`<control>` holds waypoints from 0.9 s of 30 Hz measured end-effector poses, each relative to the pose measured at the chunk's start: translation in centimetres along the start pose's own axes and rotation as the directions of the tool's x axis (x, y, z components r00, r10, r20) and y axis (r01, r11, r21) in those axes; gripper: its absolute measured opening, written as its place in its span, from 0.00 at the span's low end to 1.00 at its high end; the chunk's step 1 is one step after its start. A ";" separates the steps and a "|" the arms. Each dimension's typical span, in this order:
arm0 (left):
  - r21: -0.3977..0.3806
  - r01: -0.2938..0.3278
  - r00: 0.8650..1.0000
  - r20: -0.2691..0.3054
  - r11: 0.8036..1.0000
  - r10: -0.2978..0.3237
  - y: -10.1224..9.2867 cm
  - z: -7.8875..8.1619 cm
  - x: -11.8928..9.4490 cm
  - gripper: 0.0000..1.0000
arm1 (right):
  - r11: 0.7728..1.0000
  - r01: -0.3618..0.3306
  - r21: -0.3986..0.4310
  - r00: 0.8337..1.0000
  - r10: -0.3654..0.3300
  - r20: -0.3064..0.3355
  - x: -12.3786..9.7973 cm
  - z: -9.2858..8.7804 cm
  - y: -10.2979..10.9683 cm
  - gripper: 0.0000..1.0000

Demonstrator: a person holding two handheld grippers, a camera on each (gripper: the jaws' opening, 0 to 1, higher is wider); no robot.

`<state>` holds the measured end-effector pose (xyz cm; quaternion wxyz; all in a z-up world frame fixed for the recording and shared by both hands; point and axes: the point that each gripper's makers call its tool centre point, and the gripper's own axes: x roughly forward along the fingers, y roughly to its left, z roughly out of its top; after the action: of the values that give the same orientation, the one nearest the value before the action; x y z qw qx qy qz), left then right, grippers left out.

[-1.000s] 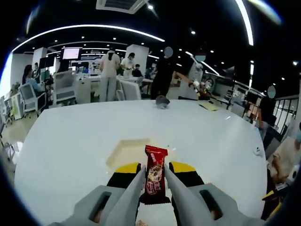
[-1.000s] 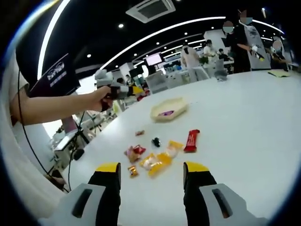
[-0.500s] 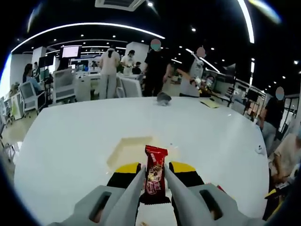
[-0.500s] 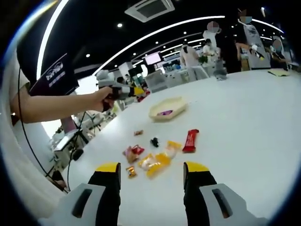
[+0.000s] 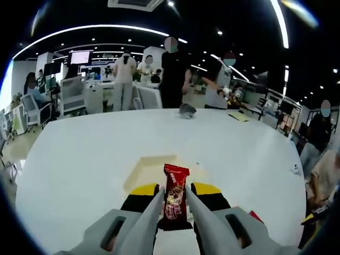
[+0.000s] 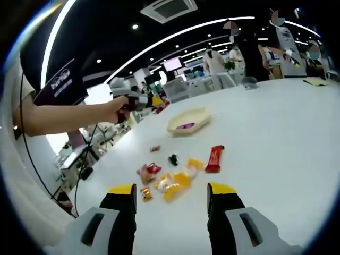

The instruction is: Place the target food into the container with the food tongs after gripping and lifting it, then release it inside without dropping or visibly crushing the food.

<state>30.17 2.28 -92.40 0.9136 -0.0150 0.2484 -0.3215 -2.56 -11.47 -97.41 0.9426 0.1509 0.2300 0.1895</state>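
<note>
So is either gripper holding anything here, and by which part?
The left gripper pinches the red snack packet by its lower half. The right gripper is open, holding nothing.

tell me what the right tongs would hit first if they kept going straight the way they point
Most likely the yellow snack packet lying on the white table, straight ahead of the open right tongs. The red bar lies further on, slightly right. Depth is hard to judge through the fisheye.
</note>
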 end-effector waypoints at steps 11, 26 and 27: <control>0.000 0.003 1.000 -0.011 1.000 -0.003 0.3 -0.3 1.2 0.22 | 1.000 0.013 0.003 1.000 -0.013 -0.007 0.0 -0.2 -0.4 0.54; -0.002 0.009 0.999 -0.050 1.000 -0.009 1.4 -1.6 3.5 0.22 | 0.999 0.036 0.018 0.999 -0.035 -0.024 0.4 -0.5 -1.0 0.55; -0.003 0.010 0.998 -0.054 1.000 -0.011 1.5 -1.8 3.7 0.22 | 0.999 0.037 0.018 0.999 -0.037 -0.027 0.5 -0.5 -1.0 0.55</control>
<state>32.71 1.50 -95.91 0.9048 -0.0089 0.2735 -0.3262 -2.13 -12.06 -98.36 0.9414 0.1529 0.2470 0.1717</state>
